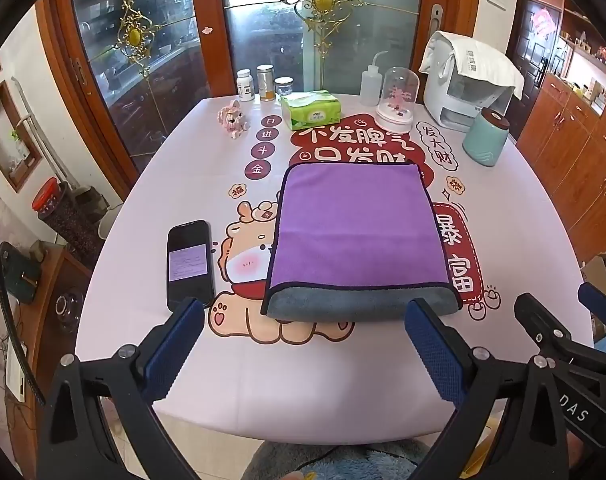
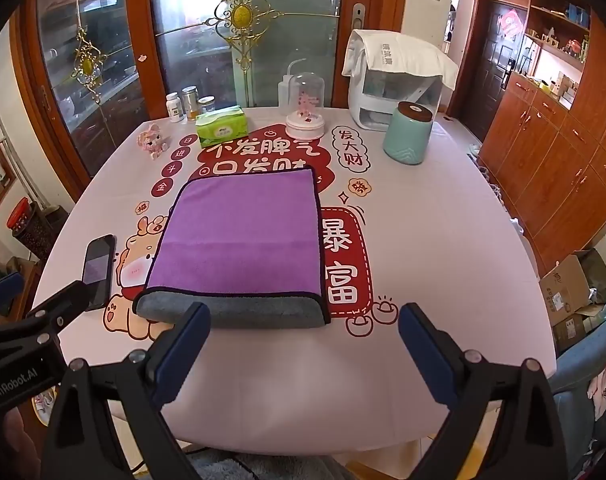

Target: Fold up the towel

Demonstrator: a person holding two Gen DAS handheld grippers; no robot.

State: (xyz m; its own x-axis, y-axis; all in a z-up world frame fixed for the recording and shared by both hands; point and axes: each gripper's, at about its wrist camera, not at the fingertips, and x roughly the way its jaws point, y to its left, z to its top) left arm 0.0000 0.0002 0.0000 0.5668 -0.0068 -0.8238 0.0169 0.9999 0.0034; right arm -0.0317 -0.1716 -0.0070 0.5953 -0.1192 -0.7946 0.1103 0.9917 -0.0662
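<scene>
A purple towel (image 1: 357, 232) with a grey underside and dark trim lies folded flat in the middle of the table; it also shows in the right wrist view (image 2: 243, 236). Its grey folded edge faces me. My left gripper (image 1: 303, 320) is open and empty, held just short of the towel's near edge. My right gripper (image 2: 303, 322) is open and empty, at the towel's near right corner. The right gripper shows at the right edge of the left wrist view (image 1: 559, 320); the left gripper shows at the left edge of the right wrist view (image 2: 35, 300).
A black phone (image 1: 189, 264) lies left of the towel. At the back stand a tissue pack (image 1: 311, 110), a teal canister (image 1: 485, 138), a glass dome ornament (image 1: 397, 102), a white appliance (image 1: 467, 88), bottles (image 1: 247, 85) and a pink figurine (image 1: 233, 120). Wooden cabinets (image 2: 551, 152) stand to the right.
</scene>
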